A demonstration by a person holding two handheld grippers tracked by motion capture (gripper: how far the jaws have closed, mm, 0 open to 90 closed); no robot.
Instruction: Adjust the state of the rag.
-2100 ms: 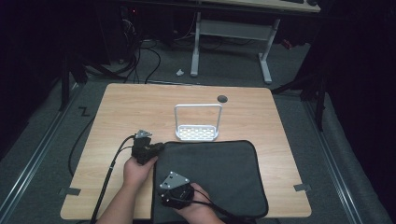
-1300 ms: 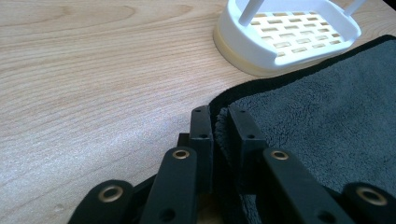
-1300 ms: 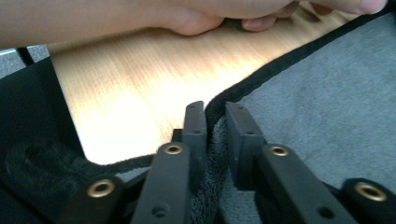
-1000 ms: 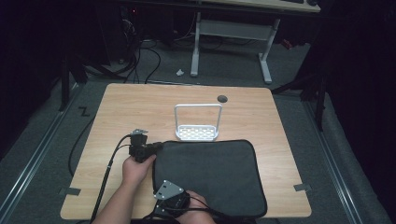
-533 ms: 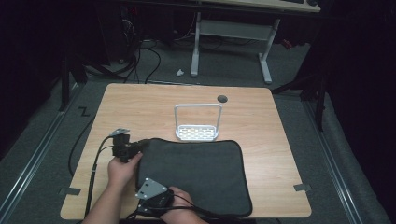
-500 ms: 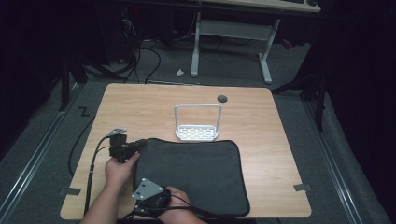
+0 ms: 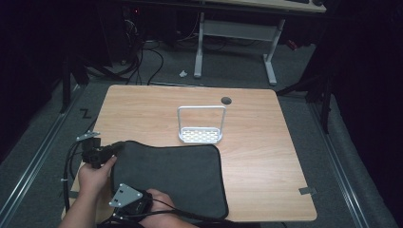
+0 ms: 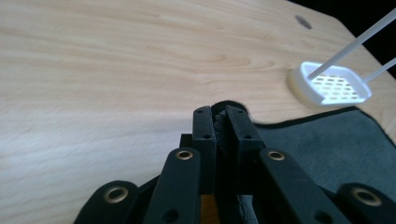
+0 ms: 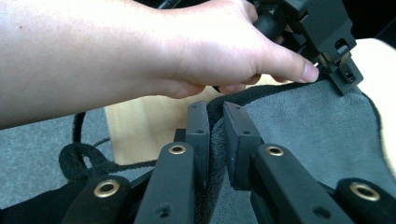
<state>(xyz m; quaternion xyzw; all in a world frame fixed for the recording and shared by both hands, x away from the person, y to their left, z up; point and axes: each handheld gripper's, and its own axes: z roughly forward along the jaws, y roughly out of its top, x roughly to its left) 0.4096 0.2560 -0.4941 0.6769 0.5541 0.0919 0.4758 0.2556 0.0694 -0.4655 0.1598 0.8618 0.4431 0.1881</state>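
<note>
At the near edge of the wooden table, the right gripper sits low at the near left corner of a dark grey cloth mat, with its grey three-cornered plate facing up and the person's right hand wrapped behind it. In the right gripper view its two black jaws stand close together with a fold of the mat's fuzzy edge pinched between them, so this gripper is clamped on the mat.

A little farther and to the left, the left hand holds the left gripper at the mat's far left corner, just inside the table's left edge. A black cable trails from it down past the table's side. In the left gripper view the jaws are nearly closed on a dark rolled edge of the mat, which spreads away to the right over the pale wood; this gripper too grips the mat. The right gripper view also catches that left hand from the side, its thumb lying along the mat's border.

The mat lies flat over the near left part of the table, its near edge close to the table's near edge.

Just beyond the mat's far edge stands a small white perforated tray with a tall wire loop handle, upright, near the table's middle. Farther still, a round cable hole sits by the far edge.
</note>
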